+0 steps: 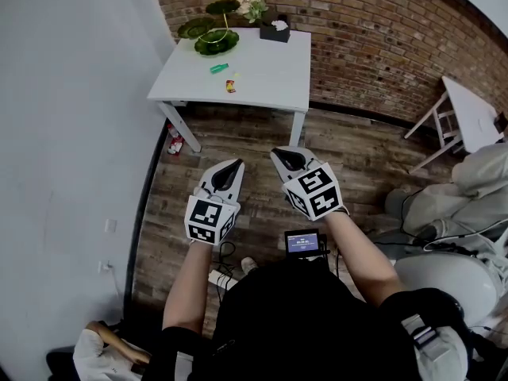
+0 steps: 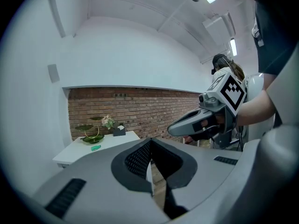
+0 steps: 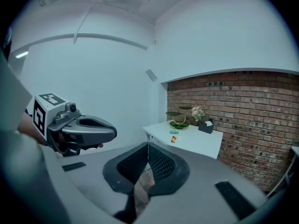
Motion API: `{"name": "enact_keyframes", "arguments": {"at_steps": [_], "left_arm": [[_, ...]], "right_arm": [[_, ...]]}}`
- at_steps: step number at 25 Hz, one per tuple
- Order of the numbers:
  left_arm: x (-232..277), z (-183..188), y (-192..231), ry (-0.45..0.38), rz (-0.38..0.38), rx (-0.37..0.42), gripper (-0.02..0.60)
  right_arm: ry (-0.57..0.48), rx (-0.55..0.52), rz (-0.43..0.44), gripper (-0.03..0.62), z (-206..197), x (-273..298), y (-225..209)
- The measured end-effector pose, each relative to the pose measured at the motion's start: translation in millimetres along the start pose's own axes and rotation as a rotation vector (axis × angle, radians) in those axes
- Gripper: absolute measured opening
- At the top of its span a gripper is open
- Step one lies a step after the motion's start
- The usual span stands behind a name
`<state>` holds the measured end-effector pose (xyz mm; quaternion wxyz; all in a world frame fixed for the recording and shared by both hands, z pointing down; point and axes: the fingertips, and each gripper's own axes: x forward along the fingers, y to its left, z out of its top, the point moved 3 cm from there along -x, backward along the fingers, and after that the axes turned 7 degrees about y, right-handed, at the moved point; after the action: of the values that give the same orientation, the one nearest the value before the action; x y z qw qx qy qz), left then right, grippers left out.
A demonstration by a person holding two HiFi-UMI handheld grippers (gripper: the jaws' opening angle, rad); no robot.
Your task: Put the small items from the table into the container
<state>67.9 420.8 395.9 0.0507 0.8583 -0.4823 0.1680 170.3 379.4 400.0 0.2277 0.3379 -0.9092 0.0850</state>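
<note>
A white table (image 1: pixel 270 78) stands ahead against the brick wall, well beyond both grippers. On it lie a small green item (image 1: pixel 218 68) and a red-and-yellow item (image 1: pixel 231 86), near a green tiered dish (image 1: pixel 214 42). My left gripper (image 1: pixel 236 165) and right gripper (image 1: pixel 279 154) hang side by side over the wooden floor, both shut with nothing in them. In the left gripper view the jaws (image 2: pixel 150 141) meet, with the green item (image 2: pixel 96 147) far off. The right gripper view shows its jaws (image 3: pixel 148 146) closed, and the table (image 3: pixel 196 141) with both items (image 3: pixel 173 138).
A black tissue box (image 1: pixel 275 30) and flowers (image 1: pixel 252 6) stand at the table's back. A white chair (image 1: pixel 464 117) and grey cushions are to the right. Cables and a power strip (image 1: pixel 222 279) lie on the floor by my feet. A person sits at lower left (image 1: pixel 99 348).
</note>
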Motion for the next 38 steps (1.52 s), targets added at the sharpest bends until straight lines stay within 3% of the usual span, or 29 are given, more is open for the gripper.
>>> {"name": "enact_keyframes", "arguments": {"at_steps": [23, 31, 38], "left_arm": [[58, 4, -28, 0.063, 0.057, 0.001, 0.009], [96, -2, 25, 0.058, 0.042, -0.014, 0.009], [136, -2, 113, 0.054, -0.020, -0.021, 0.009]], "right_arm": [[0.028, 0.033, 0.071, 0.015, -32, 4, -72], [0.058, 0.032, 0.067, 0.015, -21, 60, -91], [0.078, 0.055, 0.004, 0.015, 17, 135, -115]]}}
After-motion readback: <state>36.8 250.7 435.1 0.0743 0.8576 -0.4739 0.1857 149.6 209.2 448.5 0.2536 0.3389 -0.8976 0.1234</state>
